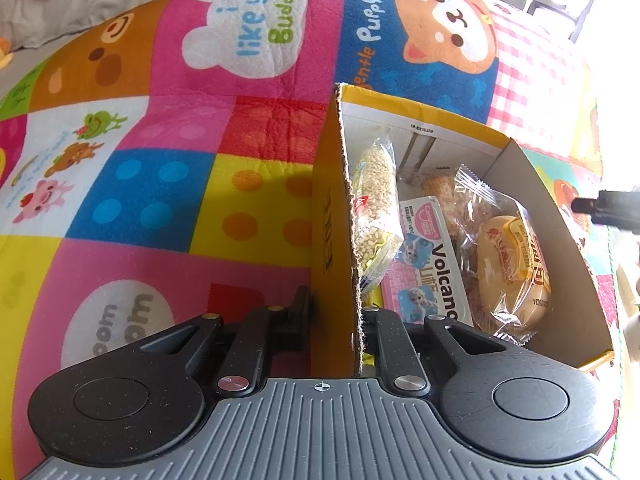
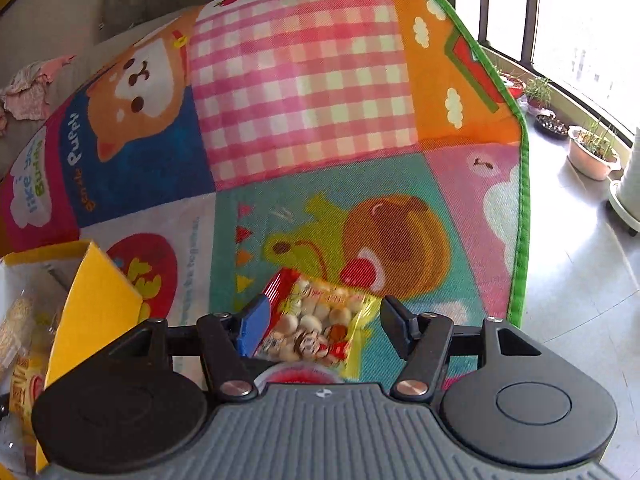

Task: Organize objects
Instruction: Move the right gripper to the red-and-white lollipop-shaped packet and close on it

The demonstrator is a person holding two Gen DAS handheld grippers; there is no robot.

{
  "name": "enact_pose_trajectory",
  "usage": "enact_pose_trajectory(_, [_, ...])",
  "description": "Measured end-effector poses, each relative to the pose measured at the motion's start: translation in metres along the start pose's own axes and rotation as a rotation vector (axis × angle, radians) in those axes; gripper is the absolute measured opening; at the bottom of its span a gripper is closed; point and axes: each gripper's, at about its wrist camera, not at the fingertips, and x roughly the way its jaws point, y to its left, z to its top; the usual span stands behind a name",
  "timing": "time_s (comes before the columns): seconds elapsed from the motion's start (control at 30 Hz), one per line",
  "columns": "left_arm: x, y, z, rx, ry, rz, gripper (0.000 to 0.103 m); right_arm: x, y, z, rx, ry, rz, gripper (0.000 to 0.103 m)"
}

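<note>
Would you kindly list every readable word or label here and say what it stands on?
"i like you Buddy": white cloud on the play mat.
"gentle Puppy": mat's blue panel.
"Volcano": pink-and-white packet in the cardboard box.
Bun wrapper print and box wall code: too small or blurred.

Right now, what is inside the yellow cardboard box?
The yellow box holds a grain packet, a pink Volcano box, a wrapped round bun and a biscuit pack. These cover whatever lies beneath them.
</note>
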Motion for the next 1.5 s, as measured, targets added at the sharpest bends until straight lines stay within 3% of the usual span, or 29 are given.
enact_pose_trajectory(0.03, [0.0, 0.0, 0.0, 0.0, 0.0, 0.0, 0.015, 0.007, -0.002, 0.007, -0.013, -0.011, -0.03, 0.039])
enact_pose_trajectory(0.07, [0.0, 0.0, 0.0, 0.0, 0.0, 0.0, 0.015, 0.015, -0.004, 0.014, -0.024, -0.012, -0.057, 0.036])
enact_pose_trajectory(0.2, [0.0, 0.0, 0.0, -0.001, 0.001, -0.003, 0.015, 0.048, -0.013, 0.028, -0.027, 0.037, -0.114, 0.034])
enact_pose_trajectory(0.3, [0.0, 0.001, 0.001, -0.004, 0.001, -0.007, 0.015, 0.055, -0.013, 0.023, -0.059, 0.059, -0.11, 0.034])
enact_pose_trajectory(0.5, [0.0, 0.004, -0.001, -0.013, -0.005, -0.019, 0.015, 0.02, -0.01, -0.01, -0.096, 0.108, 0.008, 0.035])
enact_pose_trajectory(0.73, [0.0, 0.006, -0.001, -0.022, -0.007, -0.027, 0.016, -0.044, 0.005, -0.068, -0.171, 0.114, 0.067, 0.035])
enact_pose_trajectory(0.87, [0.0, 0.006, 0.0, -0.025, -0.008, -0.027, 0.016, -0.087, 0.004, -0.081, -0.172, 0.043, 0.065, 0.04])
enact_pose_trajectory(0.93, [0.0, 0.006, 0.0, -0.029, -0.008, -0.027, 0.016, -0.103, 0.009, -0.088, -0.172, 0.037, 0.11, 0.054])
enact_pose_trajectory(1.03, [0.0, 0.006, -0.001, -0.031, -0.011, -0.028, 0.016, -0.115, 0.027, -0.102, -0.224, 0.056, 0.156, 0.063])
enact_pose_trajectory(1.17, [-0.001, 0.006, -0.001, -0.032, -0.011, -0.03, 0.016, -0.112, 0.053, -0.119, -0.281, 0.095, 0.198, 0.066])
enact_pose_trajectory(1.37, [0.0, 0.007, -0.001, -0.031, -0.013, -0.035, 0.016, -0.095, 0.066, -0.135, -0.296, 0.123, 0.163, 0.067])
enact_pose_trajectory(1.5, [0.0, 0.007, -0.002, -0.032, -0.016, -0.035, 0.016, -0.1, 0.068, -0.136, -0.301, 0.119, 0.165, 0.06])
